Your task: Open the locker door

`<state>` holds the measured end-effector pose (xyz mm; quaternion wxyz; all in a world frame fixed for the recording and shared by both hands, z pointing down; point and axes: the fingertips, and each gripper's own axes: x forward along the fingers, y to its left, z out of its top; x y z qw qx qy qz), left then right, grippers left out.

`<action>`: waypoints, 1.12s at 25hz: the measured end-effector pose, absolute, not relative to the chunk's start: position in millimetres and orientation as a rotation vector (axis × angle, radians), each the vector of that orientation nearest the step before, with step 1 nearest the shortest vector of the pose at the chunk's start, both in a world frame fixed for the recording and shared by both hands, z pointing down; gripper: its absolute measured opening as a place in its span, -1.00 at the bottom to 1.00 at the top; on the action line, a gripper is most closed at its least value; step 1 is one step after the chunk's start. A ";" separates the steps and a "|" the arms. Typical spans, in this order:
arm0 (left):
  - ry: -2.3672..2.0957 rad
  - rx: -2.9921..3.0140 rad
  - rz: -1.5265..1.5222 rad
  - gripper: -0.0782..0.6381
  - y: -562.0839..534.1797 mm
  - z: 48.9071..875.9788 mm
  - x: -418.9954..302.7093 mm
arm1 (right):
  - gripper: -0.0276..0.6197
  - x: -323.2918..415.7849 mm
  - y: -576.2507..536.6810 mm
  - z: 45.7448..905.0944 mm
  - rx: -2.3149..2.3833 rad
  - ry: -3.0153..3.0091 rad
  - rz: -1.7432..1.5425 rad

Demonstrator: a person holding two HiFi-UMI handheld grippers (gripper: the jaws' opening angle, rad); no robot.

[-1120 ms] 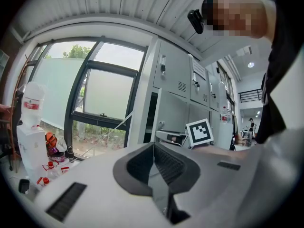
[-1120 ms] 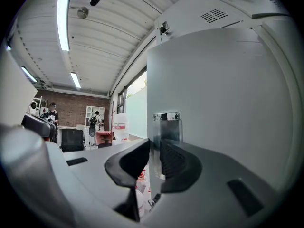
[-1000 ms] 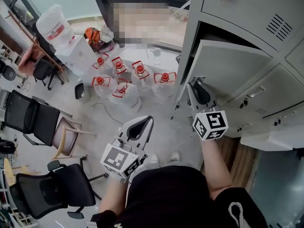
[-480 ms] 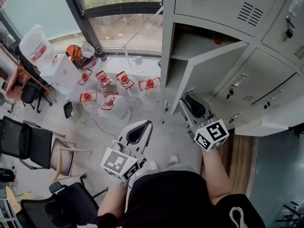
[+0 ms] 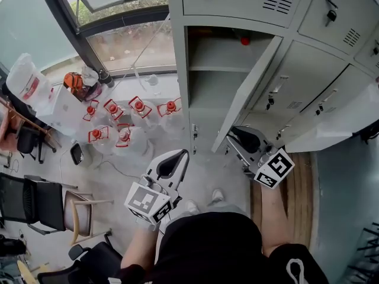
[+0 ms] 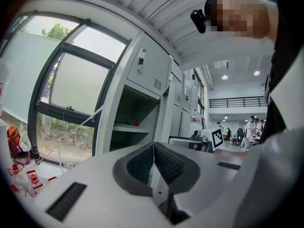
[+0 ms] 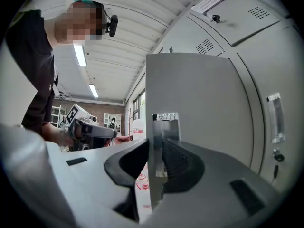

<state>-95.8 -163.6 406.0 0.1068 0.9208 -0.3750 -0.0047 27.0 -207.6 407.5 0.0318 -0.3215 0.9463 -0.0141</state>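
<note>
The locker [image 5: 177, 64] door [image 5: 246, 93] stands swung out, its compartment exposed. The right gripper [image 5: 232, 138] fingers straddle the door's free edge, pads touching it, and are opening. The left gripper [image 5: 181, 156] hangs below the locker, fingers together, holding nothing.

locker door [image 5: 247, 90] | plain grey metal; standing wide open | upright; hinged at right edge of its locker compartment; free edge outward

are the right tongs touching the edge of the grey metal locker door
Touching. The right gripper view shows the grey metal locker door edge between the right tongs, both pads against it, though the jaws are opening.
</note>
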 end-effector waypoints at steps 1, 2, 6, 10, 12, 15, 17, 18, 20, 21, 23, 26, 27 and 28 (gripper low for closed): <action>-1.089 2.718 -0.013 -0.72 -162.8 407.1 -93.4 | -0.65 30.7 -204.3 407.4 -0.987 2.913 -0.040; -1.073 2.723 -0.012 -0.72 -162.1 408.0 -91.0 | -0.65 34.2 -201.1 407.5 -0.985 2.911 -0.035; -1.023 2.735 -0.007 -0.72 -164.4 412.0 -80.9 | -0.65 48.9 -190.4 407.2 -0.968 2.897 -0.018; -0.987 2.743 0.003 -0.72 -173.0 417.1 -69.7 | -0.65 62.5 -182.8 407.9 -0.936 2.890 -0.011; -0.975 2.743 0.007 -0.72 -177.7 419.1 -64.2 | -0.65 70.6 -179.7 408.1 -0.932 2.887 -0.007; -0.960 2.742 0.016 -0.72 -184.1 421.3 -56.6 | -0.70 85.7 -176.9 408.0 -0.949 2.877 0.004; -0.950 2.738 0.021 -0.72 -187.9 422.3 -51.0 | -0.72 94.6 -174.0 408.0 -0.947 2.876 0.010; -0.944 2.738 0.022 -0.72 -189.6 423.3 -48.2 | -0.72 98.3 -172.8 408.2 -0.946 2.877 0.012; -0.935 2.739 0.023 -0.72 -192.9 425.0 -42.5 | -0.72 104.8 -170.9 409.1 -0.947 2.880 0.016; -0.931 2.741 0.025 -0.72 -194.3 425.3 -39.4 | -0.72 108.2 -170.4 409.6 -0.948 2.880 0.016; -0.923 2.743 0.028 -0.72 -196.6 425.4 -33.5 | -0.72 115.8 -169.8 410.8 -0.960 2.876 0.014; -0.916 2.743 0.032 -0.72 -199.2 426.6 -26.5 | -0.72 128.9 -169.1 413.2 -0.990 2.867 0.005; -0.915 2.742 0.033 -0.72 -199.8 427.2 -24.7 | -0.72 133.4 -168.7 413.6 -1.000 2.863 0.004; -0.914 2.742 0.033 -0.72 -200.3 427.6 -23.2 | -0.72 137.7 -168.4 413.4 -1.010 2.858 0.005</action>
